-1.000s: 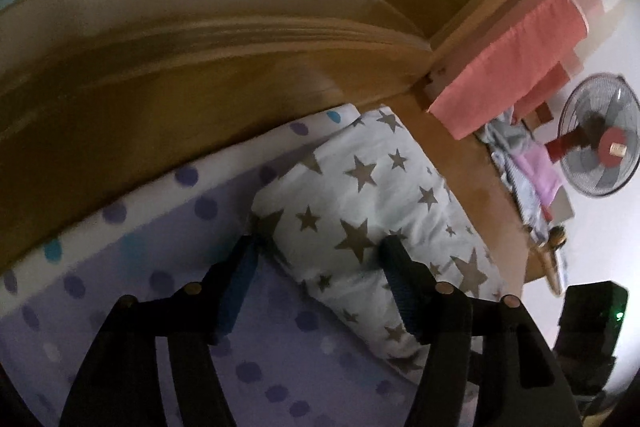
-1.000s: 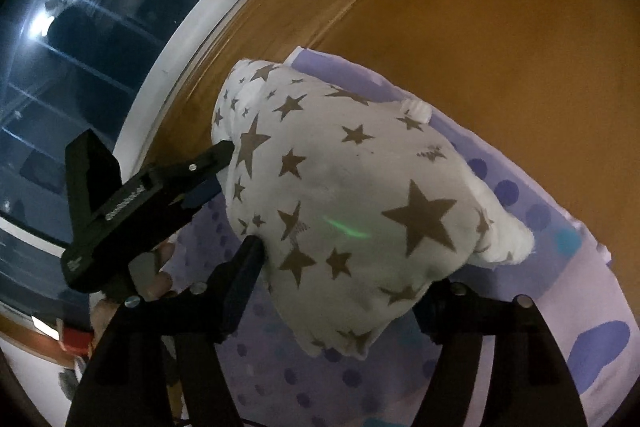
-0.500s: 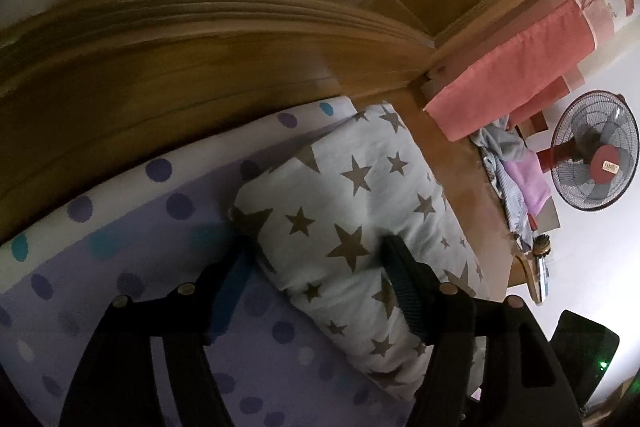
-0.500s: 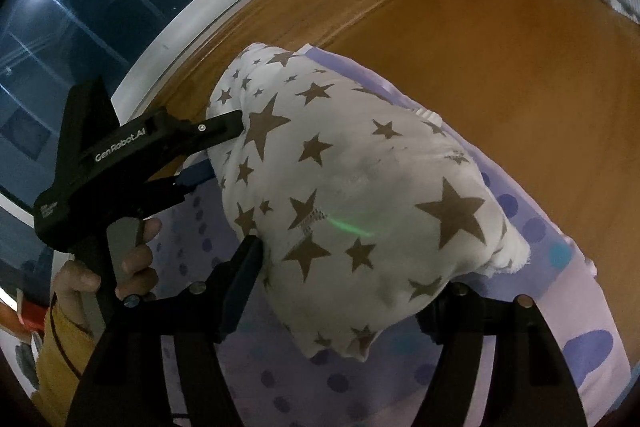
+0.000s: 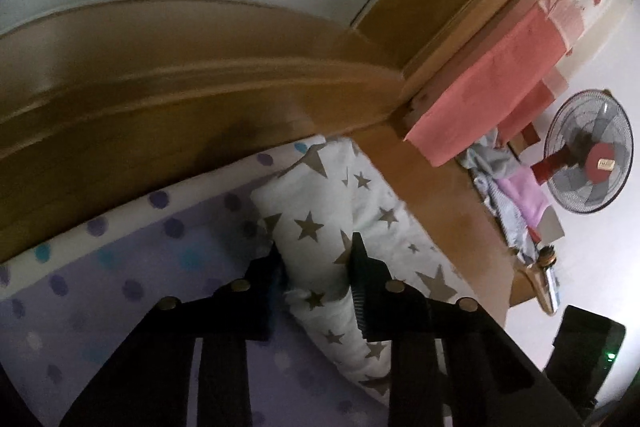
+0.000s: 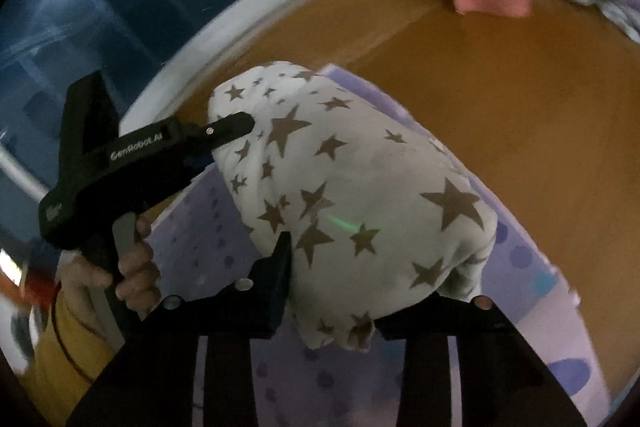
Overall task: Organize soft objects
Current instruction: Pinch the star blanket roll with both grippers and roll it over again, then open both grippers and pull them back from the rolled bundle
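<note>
Both grippers are pinching the star-print pillow (image 6: 360,195), the left gripper (image 5: 316,267) at one end and the right gripper (image 6: 380,291) at the other, near the dotted purple mat's (image 5: 120,267) wooden-floor edge, so placing it is remaining.

One pillow (image 6: 360,195), two tongs (image 5: 316,267)

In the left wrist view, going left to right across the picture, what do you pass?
Dotted purple blanket → star-print pillow, pinched between the left gripper fingers → bare wooden floor → hanging coral cloth → heap of clothes → standing fan.
</note>
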Tool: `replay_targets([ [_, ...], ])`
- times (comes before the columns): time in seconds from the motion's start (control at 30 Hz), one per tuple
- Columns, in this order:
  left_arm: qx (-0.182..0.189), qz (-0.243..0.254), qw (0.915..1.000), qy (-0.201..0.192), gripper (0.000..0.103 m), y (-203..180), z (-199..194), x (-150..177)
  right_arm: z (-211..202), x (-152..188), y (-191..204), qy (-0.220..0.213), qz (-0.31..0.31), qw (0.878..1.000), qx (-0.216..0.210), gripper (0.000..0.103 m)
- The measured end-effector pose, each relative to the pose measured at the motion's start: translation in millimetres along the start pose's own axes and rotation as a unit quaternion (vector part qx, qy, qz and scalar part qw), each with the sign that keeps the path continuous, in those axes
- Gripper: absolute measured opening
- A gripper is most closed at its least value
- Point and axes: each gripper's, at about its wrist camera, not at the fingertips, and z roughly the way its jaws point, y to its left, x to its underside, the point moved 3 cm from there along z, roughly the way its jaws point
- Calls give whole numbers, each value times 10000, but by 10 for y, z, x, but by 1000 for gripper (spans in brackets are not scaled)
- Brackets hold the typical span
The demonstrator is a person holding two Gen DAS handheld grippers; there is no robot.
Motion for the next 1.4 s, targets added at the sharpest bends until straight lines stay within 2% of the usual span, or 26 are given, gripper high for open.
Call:
replay_targets([
  [0.13,-180,-107,9995,-243,27,50,-499,182,-164,10,153,288,-882,9937,-630,33],
  [0.23,-515,-370,9968,-479,27,138,-948,484,-210,68,341,604,-1764,9771,-1021,33],
  [0.33,-1008,-766,9886,-815,27,176,-1399,896,-148,190,590,1113,-2775,9421,-1520,33],
  [0.4,-1331,-1178,9788,-1021,27,175,-1652,1247,-111,285,739,1400,-3349,9146,-1784,33],
  [0.47,-1586,-1598,9673,-1164,27,187,-1813,1582,-76,381,883,1680,-3903,8820,-2036,33],
  [0.5,-1690,-1811,9611,-1222,27,191,-1850,1744,-62,454,931,1832,-4173,8644,-2124,33],
  [0.57,-1882,-2214,9490,-1227,27,205,-1805,2035,28,573,973,2129,-4543,8368,-2195,33],
  [0.63,-2021,-2561,9392,-1068,29,264,-1685,2296,168,721,976,2335,-4846,8183,-2023,35],
  [0.67,-2053,-2725,9340,-1064,33,283,-1645,2403,210,765,969,2323,-4942,8141,-1974,42],
  [0.77,-2132,-2940,9247,-1141,42,258,-1657,2549,187,772,968,2278,-4902,8194,-1906,49],
  [0.83,-2248,-2859,9259,-1021,43,216,-1671,2565,187,759,937,2287,-4797,8268,-1841,53],
  [0.93,-2411,-2602,9310,-862,43,177,-1752,2539,136,672,835,2300,-4359,8523,-1749,54],
  [0.97,-2486,-2527,9313,-838,43,176,-1794,2529,98,634,771,2252,-4126,8660,-1705,54],
  [1.1,-2569,-2231,9368,-817,43,181,-1973,2449,-63,561,629,2046,-3529,9018,-1425,54],
  [1.23,-2651,-1671,9462,-811,43,156,-2066,2249,-324,482,690,1392,-3211,9329,-853,54],
  [1.3,-2769,-1383,9479,-752,43,174,-2029,2100,-397,451,834,1181,-3075,9412,-747,54],
  [1.4,-2941,-1056,9479,-617,43,217,-1881,1919,-365,500,1068,995,-3123,9423,-683,54],
])
